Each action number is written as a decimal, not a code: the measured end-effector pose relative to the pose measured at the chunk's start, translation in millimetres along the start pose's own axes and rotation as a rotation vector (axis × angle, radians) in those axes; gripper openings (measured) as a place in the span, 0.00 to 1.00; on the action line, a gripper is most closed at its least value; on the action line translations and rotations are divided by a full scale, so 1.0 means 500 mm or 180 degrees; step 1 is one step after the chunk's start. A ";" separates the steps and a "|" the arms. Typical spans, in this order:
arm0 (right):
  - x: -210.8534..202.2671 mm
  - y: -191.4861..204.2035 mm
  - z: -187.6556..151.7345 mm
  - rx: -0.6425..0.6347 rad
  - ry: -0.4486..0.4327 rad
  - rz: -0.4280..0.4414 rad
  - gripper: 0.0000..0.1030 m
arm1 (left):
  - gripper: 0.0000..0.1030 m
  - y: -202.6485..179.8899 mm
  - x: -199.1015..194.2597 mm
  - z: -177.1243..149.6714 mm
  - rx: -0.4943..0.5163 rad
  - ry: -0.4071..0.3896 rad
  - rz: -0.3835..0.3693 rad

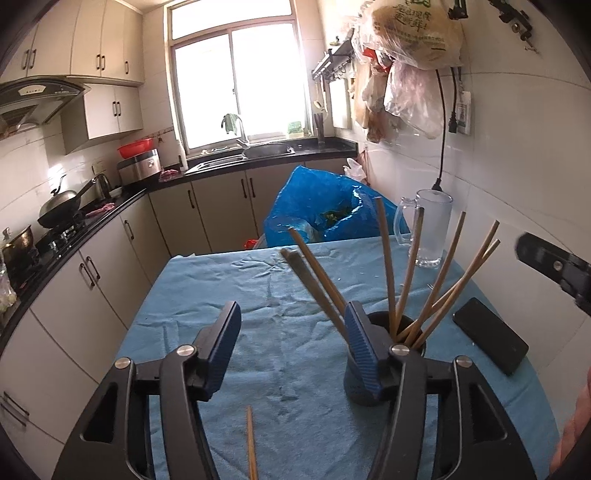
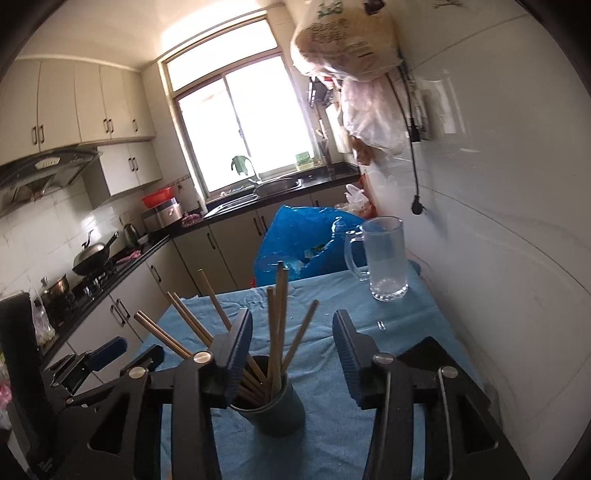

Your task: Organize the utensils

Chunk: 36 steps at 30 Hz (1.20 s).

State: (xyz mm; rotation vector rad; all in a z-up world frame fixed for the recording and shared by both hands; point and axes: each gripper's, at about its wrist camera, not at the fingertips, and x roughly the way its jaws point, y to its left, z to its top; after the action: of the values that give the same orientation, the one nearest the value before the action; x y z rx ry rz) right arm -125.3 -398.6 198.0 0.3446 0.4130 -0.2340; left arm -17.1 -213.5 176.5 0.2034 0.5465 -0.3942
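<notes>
Green print on the hanging bag (image 1: 417,33) at upper right is too blurred to read. Both grippers' jaws stand apart, empty: left gripper (image 1: 291,345), right gripper (image 2: 291,349). The cup (image 2: 271,410) of chopsticks (image 2: 279,325) sits mid-bench, with bare blue cloth (image 1: 207,295) at left.

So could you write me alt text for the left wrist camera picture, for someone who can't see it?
An open left gripper hovers over a blue tablecloth, beside a dark cup holding wooden chopsticks; nothing is between its fingers. One loose chopstick lies on the cloth near the camera, with a black phone and a glass mug on the right, and a kitchen beyond.
</notes>
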 end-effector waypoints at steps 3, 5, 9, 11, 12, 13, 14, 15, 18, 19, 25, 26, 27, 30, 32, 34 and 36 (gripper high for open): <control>-0.014 -0.012 -0.006 0.0058 0.0017 -0.0081 0.57 | 0.70 0.008 -0.009 -0.005 -0.0040 0.0006 0.0069; -0.024 -0.020 -0.013 0.0096 0.0014 -0.0118 0.63 | 0.74 0.018 -0.017 -0.010 -0.0063 0.0007 0.0131; -0.039 -0.029 -0.030 0.0106 0.0038 -0.0240 0.73 | 0.85 0.039 -0.034 -0.022 -0.0182 0.0031 0.0183; -0.044 -0.029 -0.043 0.0094 0.0074 -0.0302 0.76 | 0.89 0.052 -0.046 -0.032 -0.0242 0.0039 0.0257; -0.047 -0.027 -0.050 0.0077 0.0087 -0.0322 0.79 | 0.90 0.056 -0.051 -0.039 -0.0253 0.0052 0.0315; -0.049 -0.024 -0.058 0.0050 0.0107 -0.0371 0.81 | 0.91 0.059 -0.056 -0.045 -0.0248 0.0067 0.0382; -0.050 -0.018 -0.065 0.0027 0.0129 -0.0429 0.83 | 0.92 0.062 -0.062 -0.055 -0.0239 0.0079 0.0441; -0.052 -0.014 -0.072 0.0003 0.0148 -0.0473 0.84 | 0.92 0.063 -0.066 -0.060 -0.0237 0.0095 0.0475; -0.063 0.006 -0.100 -0.0099 0.0218 -0.0566 0.88 | 0.96 0.084 -0.085 -0.095 -0.0291 0.0176 0.0578; -0.067 0.012 -0.109 -0.0128 0.0239 -0.0601 0.89 | 0.97 0.090 -0.090 -0.106 -0.0303 0.0196 0.0624; -0.090 0.052 -0.165 -0.0356 0.0315 -0.0740 0.91 | 0.97 0.102 -0.117 -0.173 -0.0056 0.0380 0.0957; -0.095 0.059 -0.174 -0.0389 0.0328 -0.0750 0.91 | 0.97 0.102 -0.124 -0.185 -0.0018 0.0391 0.0972; -0.100 0.062 -0.182 -0.0412 0.0336 -0.0757 0.91 | 0.97 0.101 -0.135 -0.198 0.0005 0.0390 0.0954; -0.118 0.078 -0.207 -0.0455 0.0363 -0.0796 0.91 | 0.97 0.100 -0.160 -0.229 -0.0028 0.0434 0.0970; -0.133 0.093 -0.225 -0.0481 0.0379 -0.0836 0.91 | 0.97 0.100 -0.179 -0.243 -0.0068 0.0427 0.0946; -0.150 0.110 -0.242 -0.0548 0.0354 -0.0847 0.92 | 0.97 0.101 -0.195 -0.253 -0.0142 0.0425 0.0861; -0.163 0.119 -0.250 -0.0597 0.0300 -0.0902 0.93 | 0.97 0.100 -0.204 -0.259 -0.0211 0.0437 0.0804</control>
State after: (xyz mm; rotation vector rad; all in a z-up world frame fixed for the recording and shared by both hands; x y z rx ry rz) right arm -224.7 -285.0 142.0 0.1120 0.5728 -0.4533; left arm -136.3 -99.3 127.6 0.2338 0.6593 -0.1168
